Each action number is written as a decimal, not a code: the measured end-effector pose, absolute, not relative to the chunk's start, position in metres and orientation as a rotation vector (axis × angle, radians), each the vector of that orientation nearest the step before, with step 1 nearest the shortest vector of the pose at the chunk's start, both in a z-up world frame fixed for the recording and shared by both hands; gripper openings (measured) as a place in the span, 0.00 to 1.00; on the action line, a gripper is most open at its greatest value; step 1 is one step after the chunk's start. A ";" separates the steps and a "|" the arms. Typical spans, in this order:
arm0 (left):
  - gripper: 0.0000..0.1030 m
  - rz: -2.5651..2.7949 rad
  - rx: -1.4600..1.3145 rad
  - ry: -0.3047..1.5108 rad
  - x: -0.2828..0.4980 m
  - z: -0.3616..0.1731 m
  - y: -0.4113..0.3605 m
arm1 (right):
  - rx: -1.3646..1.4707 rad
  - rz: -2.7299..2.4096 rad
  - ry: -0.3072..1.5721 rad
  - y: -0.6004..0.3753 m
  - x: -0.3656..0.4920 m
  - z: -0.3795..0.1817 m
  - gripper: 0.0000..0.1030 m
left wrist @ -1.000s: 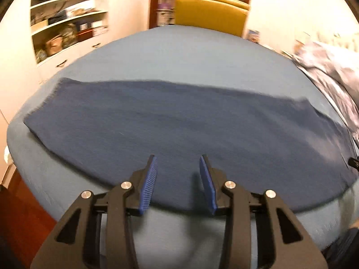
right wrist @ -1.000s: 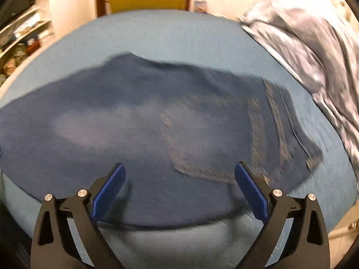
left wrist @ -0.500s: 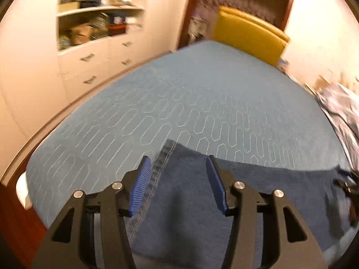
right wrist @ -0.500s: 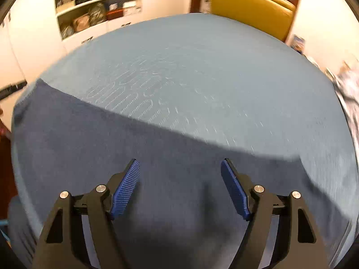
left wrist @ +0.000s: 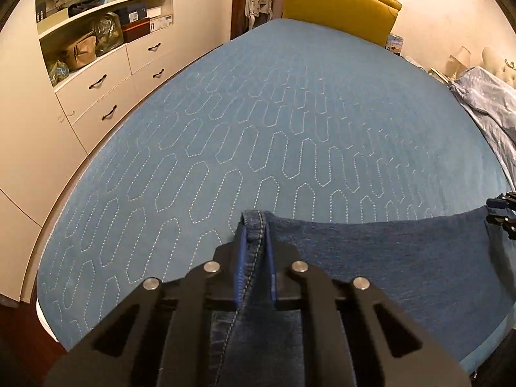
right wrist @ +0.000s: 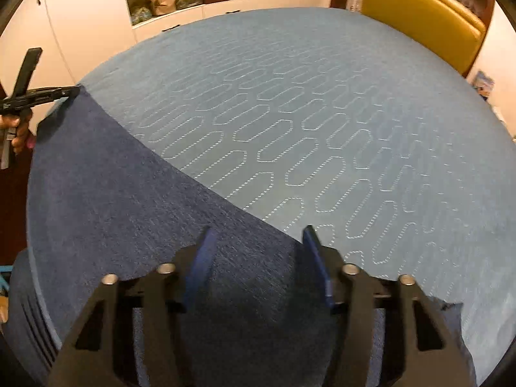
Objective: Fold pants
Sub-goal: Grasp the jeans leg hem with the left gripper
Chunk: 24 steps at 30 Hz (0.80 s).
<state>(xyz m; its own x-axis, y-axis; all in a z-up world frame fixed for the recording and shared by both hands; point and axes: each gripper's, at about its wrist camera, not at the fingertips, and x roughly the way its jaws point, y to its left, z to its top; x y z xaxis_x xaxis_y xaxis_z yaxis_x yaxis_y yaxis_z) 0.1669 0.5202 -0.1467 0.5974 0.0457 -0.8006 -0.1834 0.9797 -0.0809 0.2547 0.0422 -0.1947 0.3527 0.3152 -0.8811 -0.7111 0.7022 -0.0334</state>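
Dark blue denim pants (left wrist: 387,258) lie along the near edge of the bed. In the left wrist view my left gripper (left wrist: 256,235) has the stitched hem of a leg end between its blue pads, and its jaws are closing onto it. In the right wrist view the pants (right wrist: 113,193) stretch from the left gripper (right wrist: 64,92) at far left to my right gripper (right wrist: 258,238). The right jaws are closing, still apart, astride the far edge of the cloth, with denim between the pads but not pinched. The right gripper's tip (left wrist: 500,209) shows at the right edge of the left view.
The pants rest on a light blue quilted bedspread (left wrist: 290,113). A yellow headboard (left wrist: 338,0) stands at the far end. White drawers and shelves (left wrist: 106,90) line the left wall. Crumpled grey-blue bedding (left wrist: 483,96) lies at right. A person's hand (right wrist: 19,132) holds the left gripper.
Both grippers swept sideways along the pants to its ends. The left jaws came together on the hem. The right jaws narrowed from wide apart and rolled over the cloth's edge.
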 end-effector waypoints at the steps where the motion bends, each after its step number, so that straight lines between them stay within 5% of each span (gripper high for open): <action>1: 0.07 0.136 -0.157 0.920 0.168 -0.147 0.520 | -0.461 0.697 1.016 0.045 0.256 -0.197 0.27; 4: 0.07 0.147 -0.166 0.903 0.170 -0.144 0.524 | -0.465 0.701 1.018 0.047 0.256 -0.199 0.07; 6: 0.07 0.152 -0.163 0.902 0.169 -0.143 0.521 | -0.446 0.696 1.024 0.046 0.259 -0.200 0.02; 13: 0.08 0.174 -0.205 0.921 0.175 -0.155 0.523 | -0.423 0.636 1.011 0.050 0.266 -0.208 0.00; 17: 0.39 0.243 -0.210 0.865 0.159 -0.142 0.517 | -0.384 0.568 0.951 0.044 0.258 -0.194 0.00; 24: 0.41 0.052 -0.016 0.755 0.095 -0.120 0.387 | -0.256 0.573 0.915 0.028 0.178 -0.152 0.11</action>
